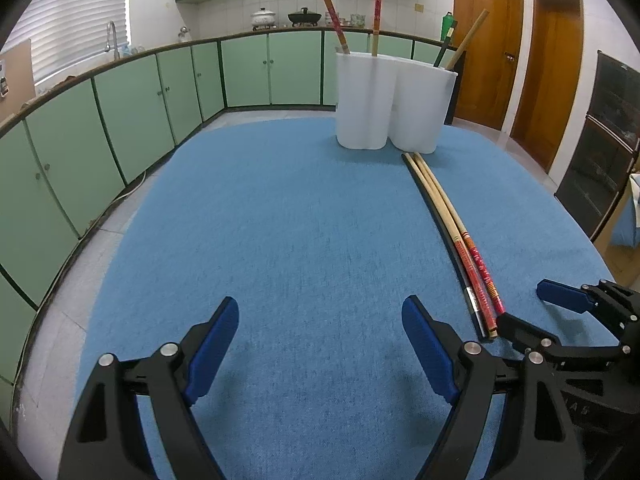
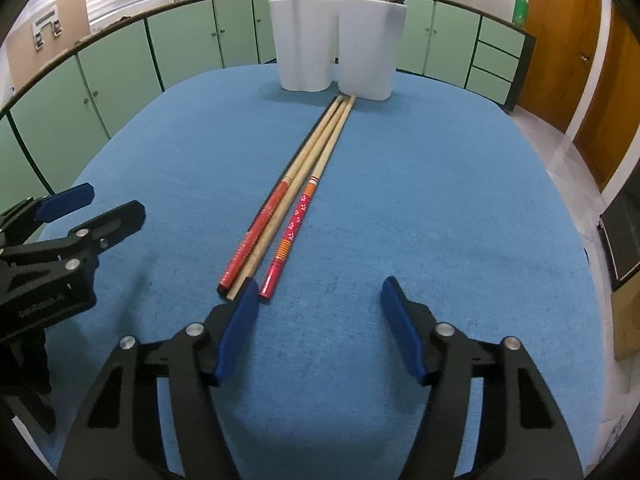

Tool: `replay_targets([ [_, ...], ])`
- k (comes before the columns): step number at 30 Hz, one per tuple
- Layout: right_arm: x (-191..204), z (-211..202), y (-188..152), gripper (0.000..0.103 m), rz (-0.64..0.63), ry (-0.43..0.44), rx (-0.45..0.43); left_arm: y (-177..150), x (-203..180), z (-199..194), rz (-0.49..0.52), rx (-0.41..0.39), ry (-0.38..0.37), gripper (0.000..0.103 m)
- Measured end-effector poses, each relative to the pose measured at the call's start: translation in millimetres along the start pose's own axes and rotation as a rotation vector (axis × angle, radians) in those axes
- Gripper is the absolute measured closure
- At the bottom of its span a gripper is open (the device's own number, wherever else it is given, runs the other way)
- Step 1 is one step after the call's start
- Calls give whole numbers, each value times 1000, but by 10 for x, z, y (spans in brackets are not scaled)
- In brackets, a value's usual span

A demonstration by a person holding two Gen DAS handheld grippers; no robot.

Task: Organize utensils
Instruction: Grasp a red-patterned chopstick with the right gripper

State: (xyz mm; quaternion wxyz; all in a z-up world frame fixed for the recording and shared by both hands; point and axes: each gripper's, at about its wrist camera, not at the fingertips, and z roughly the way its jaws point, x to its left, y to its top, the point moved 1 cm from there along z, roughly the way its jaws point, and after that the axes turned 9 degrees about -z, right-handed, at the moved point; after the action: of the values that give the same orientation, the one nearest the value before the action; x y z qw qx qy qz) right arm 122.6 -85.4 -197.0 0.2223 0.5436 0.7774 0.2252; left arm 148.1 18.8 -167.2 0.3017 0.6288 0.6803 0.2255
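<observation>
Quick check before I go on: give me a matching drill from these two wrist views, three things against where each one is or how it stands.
Things:
1. loose chopsticks
2. white holder
3. left gripper

States:
A. jaws apart, nothing between them
B. standing upright at the far end of the blue cloth
C. lying flat side by side on the cloth

Pairs: 1-C, 2-B, 3-A

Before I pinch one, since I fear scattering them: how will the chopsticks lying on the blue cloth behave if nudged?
The chopsticks look thin, straight and rigid, so probably stiff and light. They lie side by side, touching; nudging one likely shifts its neighbours. The blue cloth looks textured, so they may slide little, though they could still roll.
</observation>
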Motion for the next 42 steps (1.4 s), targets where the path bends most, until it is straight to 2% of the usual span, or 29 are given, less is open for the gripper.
replay_targets([
  [5,-189,-56,-61,42,45,-35,6,-2,22,-1,-7,3,1,21],
  [10,-191,-90,-96,45,76,51,-16,-5,16,2,-5,4,2,21],
  [13,-144,-61,-85,54,71,46,-20,-4,17,-2,-5,4,2,21],
  [16,-126,-65,-72,75,61,46,-32,-7,-8,9,2,9,-3,21],
  [18,-129,-69,-77,95,62,65,-37,-12,-32,21,5,16,-7,21],
  [19,-133,-70,-80,97,62,71,-37,-14,-49,30,7,20,-12,21],
  [24,-168,-89,-83,98,43,41,-37,-39,-190,65,36,49,-49,21],
  [29,-365,-95,-129,98,88,33,-30,-71,-338,66,53,67,-96,21],
  [42,-488,-102,-190,98,114,58,-36,-156,-565,137,123,110,-99,21],
])
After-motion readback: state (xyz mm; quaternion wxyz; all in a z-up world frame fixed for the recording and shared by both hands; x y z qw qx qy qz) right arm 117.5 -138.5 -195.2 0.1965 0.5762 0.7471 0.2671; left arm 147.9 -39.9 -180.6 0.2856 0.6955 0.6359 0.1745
